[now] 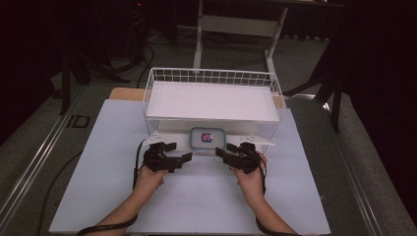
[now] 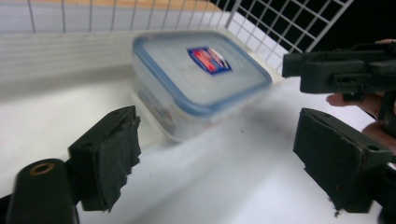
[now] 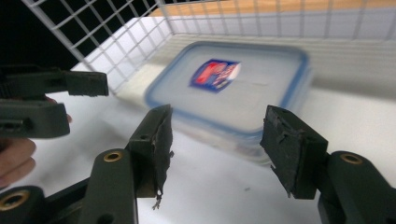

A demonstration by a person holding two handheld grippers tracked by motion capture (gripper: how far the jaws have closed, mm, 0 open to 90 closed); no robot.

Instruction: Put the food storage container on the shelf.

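The box [image 1: 207, 139] is found on the tabletop [image 1: 196, 196] under the rack [image 1: 211, 101], long axis crosswise, just ahead between left fingers [image 1: 178, 151] and right fingers [image 1: 223, 151], both spread wide and empty, equally near.

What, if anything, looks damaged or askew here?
The left gripper's pads are ragged and torn at the edges, as are the right gripper's. The lidded container sits flat under the wire rack.
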